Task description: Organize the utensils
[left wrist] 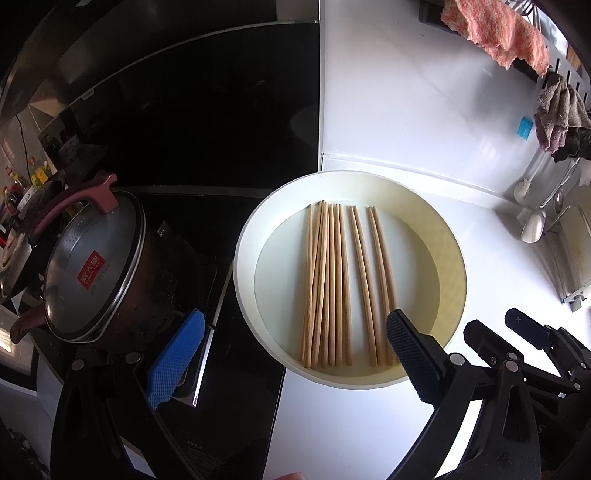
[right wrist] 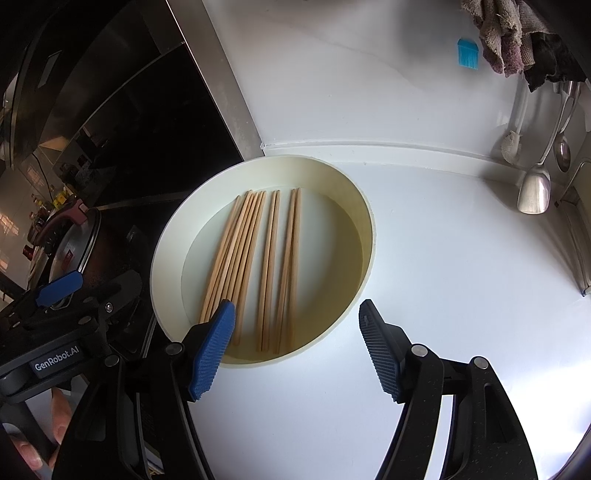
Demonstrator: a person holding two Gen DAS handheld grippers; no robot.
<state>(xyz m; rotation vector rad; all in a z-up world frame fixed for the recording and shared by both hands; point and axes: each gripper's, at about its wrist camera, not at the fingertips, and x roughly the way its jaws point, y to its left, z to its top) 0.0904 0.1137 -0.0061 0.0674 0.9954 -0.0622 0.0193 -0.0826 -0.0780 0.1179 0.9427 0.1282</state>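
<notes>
Several wooden chopsticks (left wrist: 340, 284) lie side by side in a round cream tray (left wrist: 258, 229) on the white counter. They also show in the right wrist view (right wrist: 255, 258), in the tray (right wrist: 166, 240). My left gripper (left wrist: 295, 332) is open and empty, its right finger over the tray's near rim, its left finger over the stove. My right gripper (right wrist: 295, 325) is open and empty just above the tray's near edge, left finger over the leftmost chopstick ends. The right gripper shows at lower right in the left wrist view (left wrist: 524, 328).
A lidded steel pot (left wrist: 96, 266) sits on the black stove (left wrist: 207, 221) left of the tray. Cloths (left wrist: 495, 29), a blue brush (right wrist: 467, 53), a ladle and a spatula (right wrist: 533, 190) hang on the right wall. A sink edge (left wrist: 576, 258) lies far right.
</notes>
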